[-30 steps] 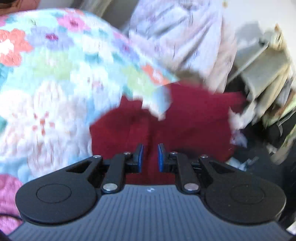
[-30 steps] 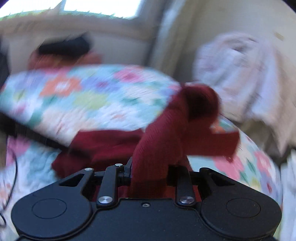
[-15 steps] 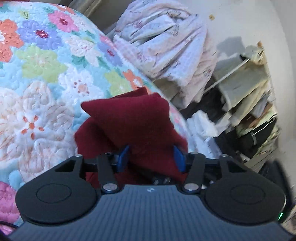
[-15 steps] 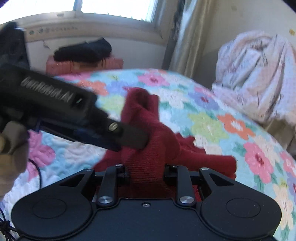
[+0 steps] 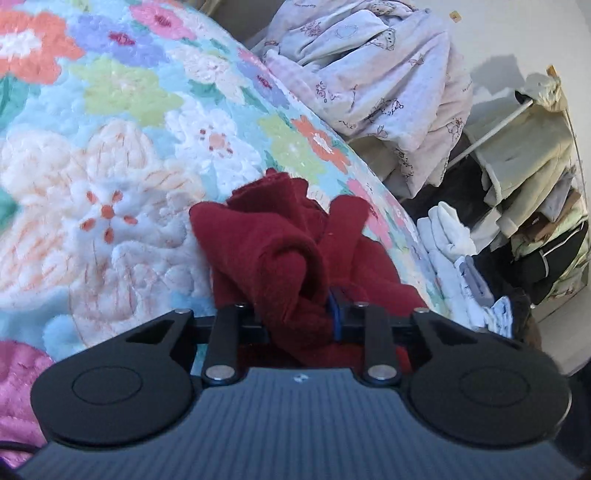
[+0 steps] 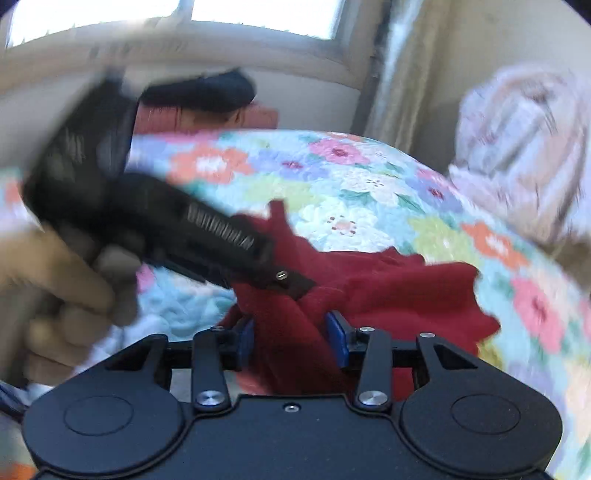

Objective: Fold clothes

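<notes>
A dark red knit garment (image 5: 280, 251) lies bunched on the floral quilt (image 5: 110, 155). My left gripper (image 5: 295, 314) has a thick fold of it between its fingers; the jaws are closing and the pads press into the cloth, which hides the left finger. In the right wrist view the same garment (image 6: 388, 288) spreads to the right. My right gripper (image 6: 291, 336) has a strand of it between its blue pads (image 6: 338, 339); its jaws are opening and the pads stand just clear of the cloth. The left gripper (image 6: 184, 229), held by a hand (image 6: 55, 295), reaches in from the left onto the garment.
A heap of pale printed laundry (image 5: 380, 77) sits past the bed's far edge, with folded whites (image 5: 450, 232) and a crowded clothes rack (image 5: 528, 177) to the right. In the right wrist view, a window (image 6: 258, 11) and a dark item (image 6: 207, 92) on a red box are behind the bed.
The left jaws were wide around the red fold and have narrowed onto it, and the gripper sank. The right jaws, tight on the cloth before, have spread so the blue pads show.
</notes>
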A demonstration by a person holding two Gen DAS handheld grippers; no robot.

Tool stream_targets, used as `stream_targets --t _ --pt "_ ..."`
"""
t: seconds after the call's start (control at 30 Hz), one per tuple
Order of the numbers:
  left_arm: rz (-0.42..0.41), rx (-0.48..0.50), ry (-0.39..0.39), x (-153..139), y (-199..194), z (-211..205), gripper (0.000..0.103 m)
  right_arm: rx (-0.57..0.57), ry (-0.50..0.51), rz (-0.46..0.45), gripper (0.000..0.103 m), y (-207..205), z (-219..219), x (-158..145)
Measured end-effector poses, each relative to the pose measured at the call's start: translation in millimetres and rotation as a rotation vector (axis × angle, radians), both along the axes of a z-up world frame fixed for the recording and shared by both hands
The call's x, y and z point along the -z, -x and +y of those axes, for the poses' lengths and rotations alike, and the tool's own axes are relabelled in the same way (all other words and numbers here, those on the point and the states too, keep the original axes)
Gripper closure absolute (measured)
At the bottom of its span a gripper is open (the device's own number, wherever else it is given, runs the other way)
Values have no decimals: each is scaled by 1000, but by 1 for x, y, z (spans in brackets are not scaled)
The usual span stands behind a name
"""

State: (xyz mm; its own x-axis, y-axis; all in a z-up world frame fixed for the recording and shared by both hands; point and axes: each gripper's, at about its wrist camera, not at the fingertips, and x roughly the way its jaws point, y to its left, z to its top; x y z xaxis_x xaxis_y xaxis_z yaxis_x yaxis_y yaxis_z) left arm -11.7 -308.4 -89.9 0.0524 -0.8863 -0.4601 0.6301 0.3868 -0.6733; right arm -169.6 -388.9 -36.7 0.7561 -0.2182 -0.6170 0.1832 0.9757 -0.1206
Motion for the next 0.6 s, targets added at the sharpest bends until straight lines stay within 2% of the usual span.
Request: stream_targets --t 0.07,0.13,0.27,0.4,0.47,0.57,0.6 --pt "-79 8 -20 -8 6 -2 78 65 -97 -48 53 21 -14 -18" --pt "-112 21 -4 -14 11 -3 78 161 -175 -87 52 39 -33 -27" --pt "-140 61 72 -26 17 -2 78 291 -241 -90 52 58 -67 -16" --pt "-192 75 70 -31 20 -2 78 263 -296 -103 50 57 -69 8" --pt "-188 54 -13 -38 19 -6 78 217 -262 -103 50 53 -56 16" --pt "-289 69 -33 -57 28 -9 78 173 -290 -125 50 52 -50 23" --pt "-312 72 -32 -62 31 -9 78 159 -268 -123 50 51 -47 22"
